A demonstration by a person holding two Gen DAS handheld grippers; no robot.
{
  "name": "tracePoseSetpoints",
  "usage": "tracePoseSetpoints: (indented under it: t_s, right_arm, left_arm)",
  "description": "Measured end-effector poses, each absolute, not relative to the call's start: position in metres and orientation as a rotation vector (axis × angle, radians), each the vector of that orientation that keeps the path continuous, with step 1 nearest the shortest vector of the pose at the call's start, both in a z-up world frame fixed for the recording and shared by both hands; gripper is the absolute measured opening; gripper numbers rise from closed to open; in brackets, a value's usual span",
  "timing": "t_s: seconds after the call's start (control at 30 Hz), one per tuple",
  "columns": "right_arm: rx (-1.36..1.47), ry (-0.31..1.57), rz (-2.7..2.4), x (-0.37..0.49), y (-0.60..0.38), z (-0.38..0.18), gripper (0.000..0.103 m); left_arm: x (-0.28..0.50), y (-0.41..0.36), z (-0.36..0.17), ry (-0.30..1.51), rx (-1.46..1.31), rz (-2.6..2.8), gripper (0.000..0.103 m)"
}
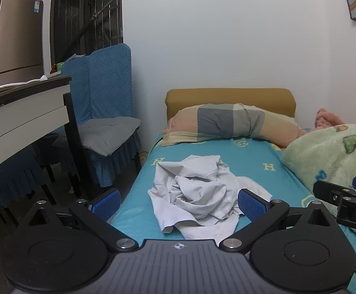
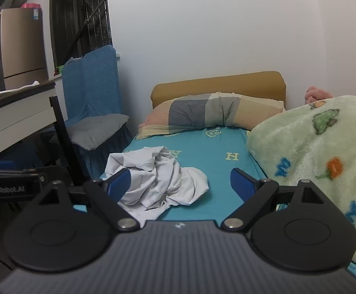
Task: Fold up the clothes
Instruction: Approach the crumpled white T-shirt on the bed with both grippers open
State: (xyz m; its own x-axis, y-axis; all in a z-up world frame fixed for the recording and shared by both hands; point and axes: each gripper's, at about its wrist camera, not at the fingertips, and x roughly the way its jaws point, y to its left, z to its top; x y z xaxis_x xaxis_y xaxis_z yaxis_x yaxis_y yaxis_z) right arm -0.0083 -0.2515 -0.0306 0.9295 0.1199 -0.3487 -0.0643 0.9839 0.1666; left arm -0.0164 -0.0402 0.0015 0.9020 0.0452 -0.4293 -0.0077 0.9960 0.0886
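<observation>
A: What is hidden or cut off?

B: The near hem of the crumpled white garment is covered by the left gripper body at 6 o'clock. The right gripper is seen only in part at 3 o'clock in the left wrist view. The green blanket is cropped by the frame edge.

A: Where is the garment found, and how is it laid?

B: It is bunched on the teal bedsheet. Its long axis is perhaps run from 6 toward 12 o'clock, toward the pillow; no collar or sleeve can be made out.

A: And the fingers?

B: Both pairs are spread wide, and nothing is grasped.
</observation>
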Motion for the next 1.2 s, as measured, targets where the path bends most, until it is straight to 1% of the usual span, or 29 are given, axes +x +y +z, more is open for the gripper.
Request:
tracePoseSetpoints:
  t_s: [0.43, 0.83, 1.0, 1.1, 1.2]
  right_arm:
    - [0.161, 0.371, 0.092, -0.007, -0.253, -0.034, 0.09]
    - [0.163, 0.395, 0.06, -0.005, -0.251, -0.037, 0.09]
    - [0.189, 0.439, 0.006, 0.001, -0.253, -0.042, 0.09]
    - [0.209, 0.439, 0.005, 0.003, -0.253, -0.046, 0.09]
    - [0.239, 0.439, 0.032, 0.01, -0.259, -0.054, 0.09]
  left_arm:
    - [-0.019, -0.043, 0.002, 0.454, 0.093, 0.009, 0.103]
    - [-0.017, -0.041, 0.0, 0.426, 0.094, 0.002, 0.103]
    - [0.025, -0.033, -0.015, 0.512, 0.072, -0.013, 0.103]
    - [0.071, -0.041, -0.023, 0.637, 0.094, -0.044, 0.102]
    - [0.117, -0.055, -0.035, 0.665, 0.134, -0.063, 0.102]
